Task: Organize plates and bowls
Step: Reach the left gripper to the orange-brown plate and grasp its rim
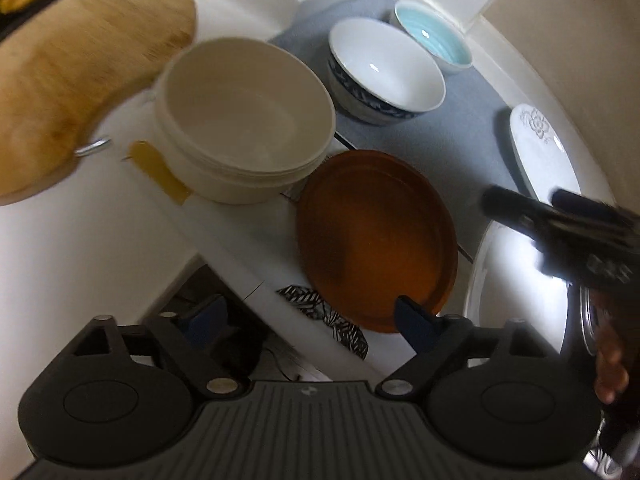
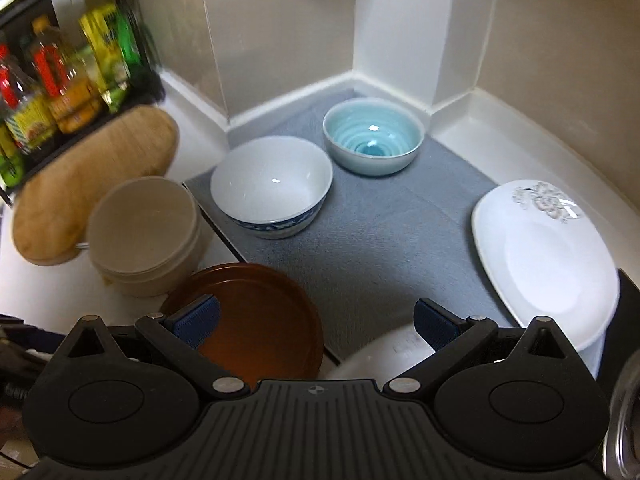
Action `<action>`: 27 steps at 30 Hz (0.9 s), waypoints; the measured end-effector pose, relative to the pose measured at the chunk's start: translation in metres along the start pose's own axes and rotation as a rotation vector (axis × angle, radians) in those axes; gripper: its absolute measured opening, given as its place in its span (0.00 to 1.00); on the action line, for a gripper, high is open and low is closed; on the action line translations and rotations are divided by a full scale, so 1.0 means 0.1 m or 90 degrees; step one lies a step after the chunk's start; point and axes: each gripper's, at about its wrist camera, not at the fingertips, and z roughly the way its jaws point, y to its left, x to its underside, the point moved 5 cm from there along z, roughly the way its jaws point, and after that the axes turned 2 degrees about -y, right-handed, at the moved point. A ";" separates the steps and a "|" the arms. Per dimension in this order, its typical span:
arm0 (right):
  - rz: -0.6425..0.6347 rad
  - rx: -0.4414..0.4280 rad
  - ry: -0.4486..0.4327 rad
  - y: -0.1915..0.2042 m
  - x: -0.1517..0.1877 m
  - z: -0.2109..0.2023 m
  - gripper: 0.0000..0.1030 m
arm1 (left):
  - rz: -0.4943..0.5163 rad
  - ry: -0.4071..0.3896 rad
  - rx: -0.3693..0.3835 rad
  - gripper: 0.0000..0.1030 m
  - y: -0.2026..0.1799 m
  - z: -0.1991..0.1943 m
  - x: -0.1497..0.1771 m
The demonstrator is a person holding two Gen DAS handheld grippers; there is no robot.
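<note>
A brown plate (image 1: 376,240) (image 2: 256,320) lies near the counter's front edge. My left gripper (image 1: 310,318) hangs open above that edge, its right pad over the plate's near rim, nothing between the pads. My right gripper (image 2: 318,324) (image 1: 524,200) is open too, above the gap between the brown plate and a round white plate (image 2: 380,352) (image 1: 516,280). A stack of cream bowls (image 1: 248,120) (image 2: 144,236) stands beside the brown plate. On the grey mat (image 2: 380,240) sit a white bowl with a blue pattern (image 1: 386,72) (image 2: 272,192), a light blue bowl (image 1: 434,34) (image 2: 374,136) and a flowered white plate (image 1: 540,148) (image 2: 548,264).
A wooden cutting board (image 1: 80,72) (image 2: 92,188) lies at the left, touching the cream bowls. Behind it a black rack (image 2: 60,92) holds several bottles. Walls close the corner behind the mat. A person's hand (image 1: 612,368) holds the right gripper; a glass object (image 2: 628,420) shows at the right edge.
</note>
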 end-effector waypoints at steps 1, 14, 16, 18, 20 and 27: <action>-0.002 0.001 0.010 0.01 -0.02 0.09 1.00 | -0.001 0.009 0.005 0.86 0.00 0.05 -0.03; -0.034 -0.088 0.166 0.02 0.01 0.90 0.78 | -0.083 0.031 -0.030 0.59 -0.03 0.38 -0.23; -0.024 -0.091 0.163 0.00 0.04 0.92 0.69 | -0.083 0.030 -0.042 0.52 -0.03 0.39 -0.24; -0.051 -0.083 0.152 0.03 0.07 0.88 0.57 | -0.084 0.030 -0.052 0.35 0.01 0.34 -0.22; -0.077 -0.066 0.140 0.04 0.08 0.85 0.44 | -0.087 0.030 -0.052 0.21 0.04 0.28 -0.22; -0.059 -0.063 0.118 -0.06 0.08 0.80 0.25 | -0.029 -0.034 -0.029 0.14 -0.08 0.06 -0.30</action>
